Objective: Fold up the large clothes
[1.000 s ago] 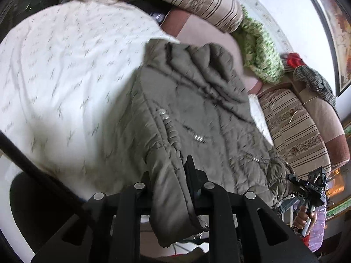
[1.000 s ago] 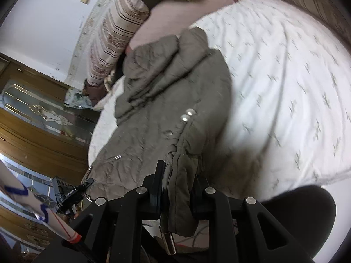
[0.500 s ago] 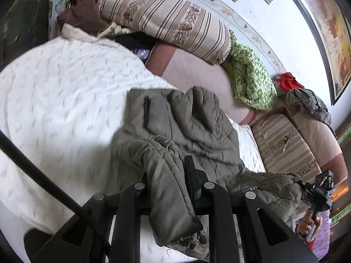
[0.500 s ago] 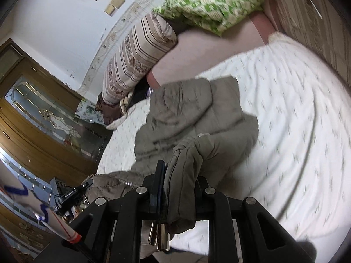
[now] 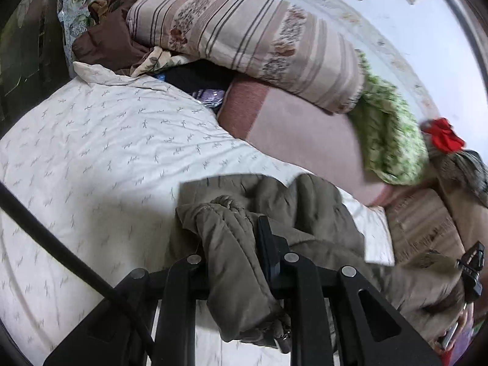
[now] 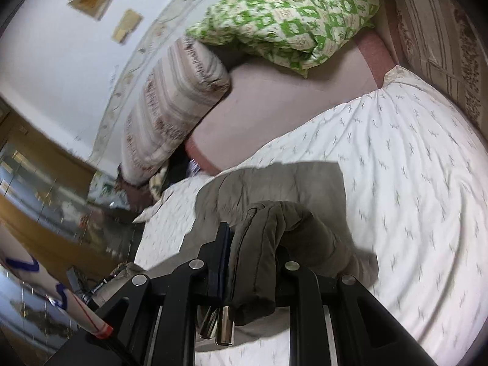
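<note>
While each gripper (left (image 5: 235, 244), right (image 6: 253, 238)) pinches the jacket (image 5: 308, 213), only the right view shows metal toggles (image 6: 218, 324).

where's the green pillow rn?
Right wrist view, top centre: the green pillow lies at the head of the bed, beside the striped pillow and beyond the jacket.

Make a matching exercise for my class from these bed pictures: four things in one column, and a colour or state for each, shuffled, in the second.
Things:
1. jacket
2. bed cover
3. long bolster
4. small cloth at the far right of the left wrist view

Colour or state:
A. bright red
B. white with small sprig marks
C. olive, pinched in both grippers
D. striped, with flower bands

Pairs: 1-C, 2-B, 3-D, 4-A
</note>
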### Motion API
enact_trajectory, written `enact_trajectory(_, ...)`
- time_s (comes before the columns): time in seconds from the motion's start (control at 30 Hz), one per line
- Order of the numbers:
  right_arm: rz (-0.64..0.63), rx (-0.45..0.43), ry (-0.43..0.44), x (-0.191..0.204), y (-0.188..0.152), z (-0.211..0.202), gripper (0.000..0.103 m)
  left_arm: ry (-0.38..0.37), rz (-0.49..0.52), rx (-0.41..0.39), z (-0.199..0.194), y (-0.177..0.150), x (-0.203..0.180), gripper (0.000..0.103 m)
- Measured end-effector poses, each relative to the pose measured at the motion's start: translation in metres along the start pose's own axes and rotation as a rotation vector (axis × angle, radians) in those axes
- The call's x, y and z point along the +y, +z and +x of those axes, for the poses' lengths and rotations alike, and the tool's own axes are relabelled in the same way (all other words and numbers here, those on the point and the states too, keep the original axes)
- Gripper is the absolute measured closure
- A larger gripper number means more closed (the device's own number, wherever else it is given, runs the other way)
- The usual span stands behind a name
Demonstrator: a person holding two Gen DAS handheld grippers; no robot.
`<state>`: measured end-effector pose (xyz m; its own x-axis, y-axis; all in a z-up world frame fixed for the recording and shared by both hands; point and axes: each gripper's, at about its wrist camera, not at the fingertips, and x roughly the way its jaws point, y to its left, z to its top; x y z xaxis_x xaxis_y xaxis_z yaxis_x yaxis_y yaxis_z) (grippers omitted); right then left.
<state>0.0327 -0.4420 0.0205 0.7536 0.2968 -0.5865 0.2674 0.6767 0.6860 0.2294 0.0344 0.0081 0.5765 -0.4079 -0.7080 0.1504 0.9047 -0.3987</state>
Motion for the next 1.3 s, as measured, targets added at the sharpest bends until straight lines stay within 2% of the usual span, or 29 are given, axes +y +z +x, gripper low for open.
enact_trajectory(0.13,0.047,0.008,-0.054,-0.014,0.037,0.048,0.083,0.052,-0.029,0.040,0.056,0.036,-0.001,0.084)
enact_trajectory(0.3,0.089,0.022,-0.112,-0.041,0.066,0.103,0.081,0.146,-0.017,0.095,0.125,0.061,0.001,0.084)
enact_trajectory(0.5,0.152,0.055,-0.163,-0.076,0.075,0.165,0.080,0.183,-0.026,0.151,0.194,0.070,0.011,0.082)
enact_trajectory(0.63,0.234,0.047,-0.159,-0.096,0.071,0.190,0.080,0.202,0.002,0.187,0.219,0.065,0.012,0.082)
enact_trajectory(0.73,0.243,0.031,-0.147,-0.095,0.072,0.191,0.077,0.171,0.000,0.183,0.216,0.066,0.014,0.082)
enact_trajectory(0.8,0.240,0.000,-0.112,-0.090,0.074,0.179,0.066,0.131,-0.009,0.166,0.204,0.067,0.015,0.079)
enact_trajectory(0.87,0.224,-0.049,-0.079,-0.083,0.076,0.163,0.030,0.077,-0.022,0.148,0.190,0.072,0.015,0.076)
enact_trajectory(0.93,0.186,-0.150,-0.076,-0.070,0.077,0.139,0.003,0.005,-0.049,0.126,0.172,0.079,0.013,0.069)
enact_trajectory(1.0,0.141,-0.194,-0.095,-0.056,0.079,0.123,0.003,-0.044,-0.094,0.106,0.156,0.085,0.012,0.061)
enact_trajectory(1.1,0.074,-0.172,-0.135,-0.034,0.077,0.115,0.003,-0.096,-0.135,0.086,0.136,0.091,0.006,0.054)
enact_trajectory(1.2,-0.056,-0.142,-0.173,0.002,0.064,0.112,0.003,-0.133,-0.124,0.069,0.116,0.093,-0.003,0.049)
enact_trajectory(1.23,-0.091,-0.135,-0.180,0.011,0.059,0.112,0.004,-0.140,-0.125,0.065,0.111,0.092,-0.004,0.048)
enact_trajectory(1.3,-0.158,-0.114,-0.193,0.034,0.044,0.117,0.015,-0.154,-0.128,0.050,0.098,0.091,-0.006,0.047)
